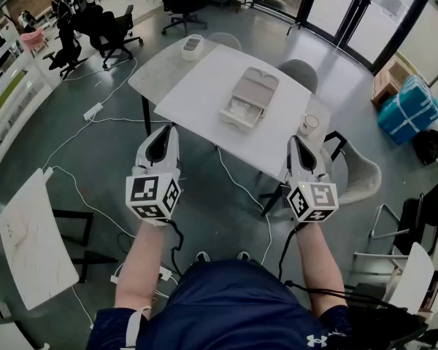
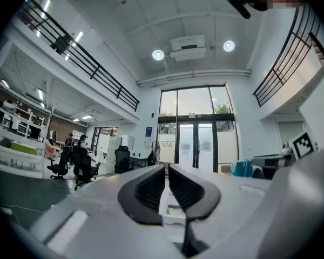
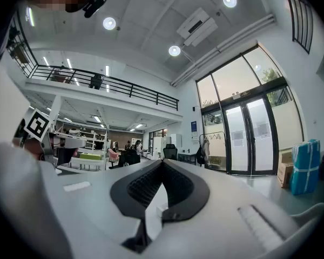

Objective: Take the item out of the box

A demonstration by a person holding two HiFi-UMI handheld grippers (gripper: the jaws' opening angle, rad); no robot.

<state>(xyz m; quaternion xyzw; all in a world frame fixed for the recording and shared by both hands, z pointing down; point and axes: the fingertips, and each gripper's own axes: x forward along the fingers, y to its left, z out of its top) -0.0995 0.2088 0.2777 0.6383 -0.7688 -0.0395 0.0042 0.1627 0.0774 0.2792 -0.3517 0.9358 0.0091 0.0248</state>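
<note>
A pale box (image 1: 248, 97) lies open on the white table (image 1: 204, 93), its lid folded back on the far side. What it holds is too small to tell. Both grippers hover short of the table's near edge, pointing at it. My left gripper (image 1: 160, 133) is level with the table's left corner, jaws together and empty. To the right of the box, my right gripper (image 1: 296, 141) is also shut on nothing. In the left gripper view the black jaws (image 2: 166, 167) meet at their tips. The right gripper view shows its tips (image 3: 162, 162) touching too.
A small round cup (image 1: 309, 124) stands near the table's right corner. A white container (image 1: 193, 47) rests on the grey tabletop behind. Grey chairs (image 1: 358, 177) flank the table, cables (image 1: 95, 111) trail over the floor, and a white side table (image 1: 33, 235) stands at the lower left.
</note>
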